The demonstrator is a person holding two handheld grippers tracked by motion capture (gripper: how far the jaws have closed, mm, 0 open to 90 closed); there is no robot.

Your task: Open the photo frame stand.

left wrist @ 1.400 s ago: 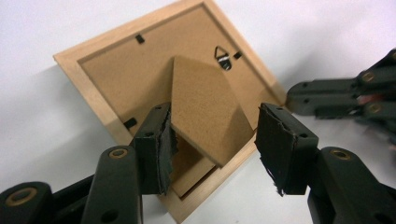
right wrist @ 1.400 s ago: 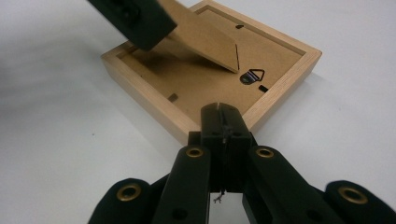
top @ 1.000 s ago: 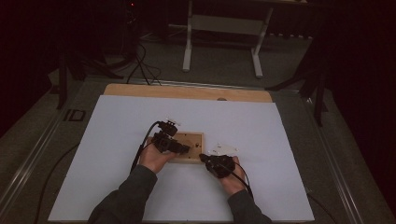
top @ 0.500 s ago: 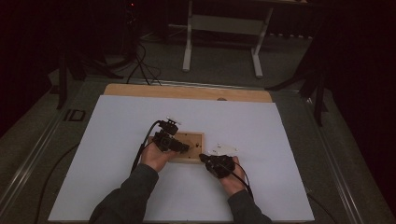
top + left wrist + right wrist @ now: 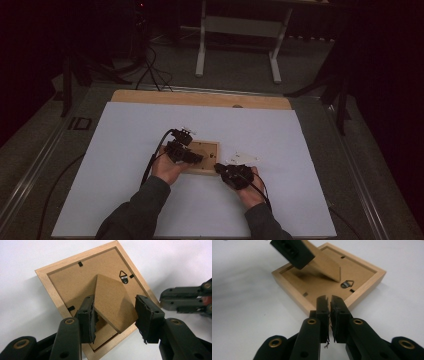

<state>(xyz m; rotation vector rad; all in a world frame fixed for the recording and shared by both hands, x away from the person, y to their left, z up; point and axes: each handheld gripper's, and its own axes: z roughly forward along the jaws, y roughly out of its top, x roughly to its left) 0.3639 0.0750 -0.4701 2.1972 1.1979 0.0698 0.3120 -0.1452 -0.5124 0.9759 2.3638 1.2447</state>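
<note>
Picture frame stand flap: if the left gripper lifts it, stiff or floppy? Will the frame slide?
The stand flap looks like rigid fibreboard: flat faces, crisp edges, so it likely hinges up rather than bends. The wooden picture frame looks light and lies face down on smooth white table cover, so it may well slide. The left gripper straddles the flap, jaws open.
</note>
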